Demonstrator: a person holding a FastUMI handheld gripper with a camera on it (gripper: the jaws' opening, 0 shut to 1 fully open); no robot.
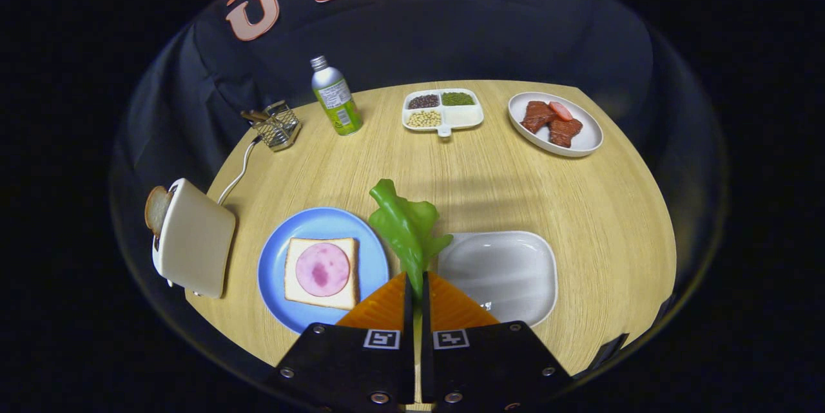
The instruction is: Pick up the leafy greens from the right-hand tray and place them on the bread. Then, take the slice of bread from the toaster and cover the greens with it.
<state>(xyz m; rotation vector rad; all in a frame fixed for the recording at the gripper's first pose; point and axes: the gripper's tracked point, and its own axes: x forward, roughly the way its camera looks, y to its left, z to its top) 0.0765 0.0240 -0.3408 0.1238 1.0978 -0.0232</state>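
The gripper (416,281) is pinched closed on the crinkled green plastic lettuce leaf (405,223), holding it up just right of the round blue plate (274,261). On that plate lies a square bread slice topped with pink ham (322,271), bare of greens. Right of the plate the grey oblong tray (506,271) sits vacant. Left of it, a toast slice (155,208) stands in the cream toaster (193,239). Both placements appear outstanding.

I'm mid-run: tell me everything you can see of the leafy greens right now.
The leafy greens are one bright green, glossy, plastic-looking leaf with a ruffled edge. The gripper is shut on its lower end, both fingers pressing it. It stands up ahead of the fingers, lifted, between the blue plate and the grey tray.
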